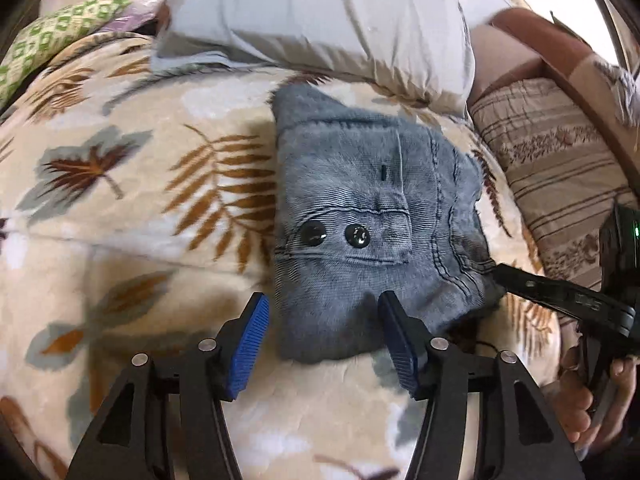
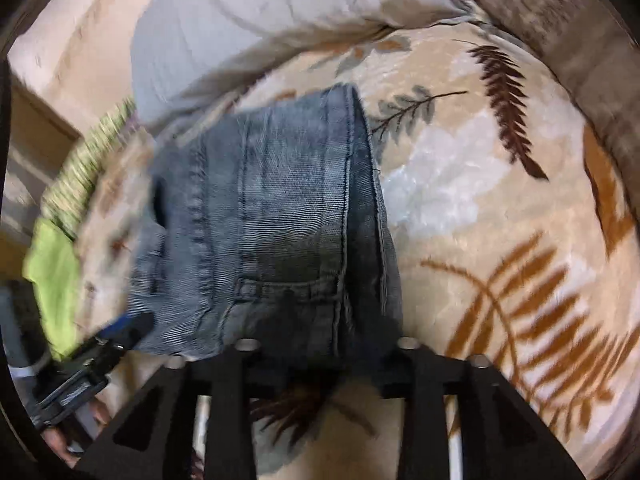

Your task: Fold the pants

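The blue-grey denim pants (image 1: 360,216) lie folded into a compact bundle on the leaf-print blanket (image 1: 140,200), two dark buttons facing up. My left gripper (image 1: 324,312) is open, its blue pads either side of the bundle's near left corner, the right pad (image 1: 394,320) over the fabric. My right gripper reaches in from the right in the left wrist view, its fingertips (image 1: 504,276) at the bundle's right edge. In the right wrist view the pants (image 2: 272,216) cover my right gripper (image 2: 328,344) fingertips, so the jaws are hidden.
A white pillow (image 1: 320,12) lies beyond the pants. A striped cushion (image 1: 552,168) is to the right. Green patterned cloth (image 1: 52,36) sits far left, also in the right wrist view (image 2: 56,264). The person's hand (image 1: 580,392) holds the right gripper.
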`<state>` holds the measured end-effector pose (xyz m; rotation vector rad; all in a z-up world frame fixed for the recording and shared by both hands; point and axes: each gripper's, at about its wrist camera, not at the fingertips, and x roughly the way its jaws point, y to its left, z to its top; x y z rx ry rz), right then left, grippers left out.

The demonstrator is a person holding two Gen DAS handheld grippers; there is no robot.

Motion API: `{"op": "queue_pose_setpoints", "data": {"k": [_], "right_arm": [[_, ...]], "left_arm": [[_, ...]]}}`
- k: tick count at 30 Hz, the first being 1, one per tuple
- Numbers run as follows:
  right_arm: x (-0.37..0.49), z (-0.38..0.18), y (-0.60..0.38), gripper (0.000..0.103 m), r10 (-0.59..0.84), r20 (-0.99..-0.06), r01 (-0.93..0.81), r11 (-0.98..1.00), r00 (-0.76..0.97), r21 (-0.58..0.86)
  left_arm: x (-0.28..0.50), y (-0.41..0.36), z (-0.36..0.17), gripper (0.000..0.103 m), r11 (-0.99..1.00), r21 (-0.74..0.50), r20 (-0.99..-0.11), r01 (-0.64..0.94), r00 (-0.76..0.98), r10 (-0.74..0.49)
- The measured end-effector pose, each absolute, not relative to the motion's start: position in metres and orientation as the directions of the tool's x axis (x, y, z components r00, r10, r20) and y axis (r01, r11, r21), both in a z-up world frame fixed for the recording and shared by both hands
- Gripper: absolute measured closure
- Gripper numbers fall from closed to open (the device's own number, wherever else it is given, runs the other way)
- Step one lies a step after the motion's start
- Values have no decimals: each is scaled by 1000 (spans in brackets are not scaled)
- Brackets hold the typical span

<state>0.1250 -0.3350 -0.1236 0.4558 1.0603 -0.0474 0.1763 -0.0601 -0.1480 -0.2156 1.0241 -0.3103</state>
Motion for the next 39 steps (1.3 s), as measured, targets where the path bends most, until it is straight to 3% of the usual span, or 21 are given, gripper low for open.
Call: {"op": "queue_pose_setpoints", "data": {"k": [1,2,8,16,25,30,33,37,39], "right_arm": [[119,-120,-338,23,175,-838,256,902,516,346],[114,-116,-341,23,170,-828,264,897,534,355],[118,-114,-362,23,235,-808,321,830,540,456],[178,-86,-379,23,264,-804,282,840,532,463],[191,-132,-385,23,318,-817,271,833,481,483],[204,-156,-382,23,364,-828,290,812,427,507],[205,-170,-382,30,403,-828,310,789,391,530],[206,-180,-378,50,360,-862,333,814,357,477],[207,-181,-375,50,346,-870,330,824,352,461]], "left_arm": [[172,-56,-142,47,936,-322,-801,145,485,-350],[169,-53,-137,47,937,-323,-802,136,486,-347],[164,-34,-110,46,927,-370,-800,63,486,-352],[226,-37,-95,45,907,-417,-799,56,452,-396],[272,-37,-160,47,855,-519,-799,7,352,-488],[280,-30,-181,48,777,-627,-747,-51,322,-581],[286,-25,-186,51,760,-646,-737,-72,316,-597],[292,-33,-206,49,806,-588,-781,-68,309,-543],[289,-38,-208,49,809,-585,-774,-57,337,-536]]}}
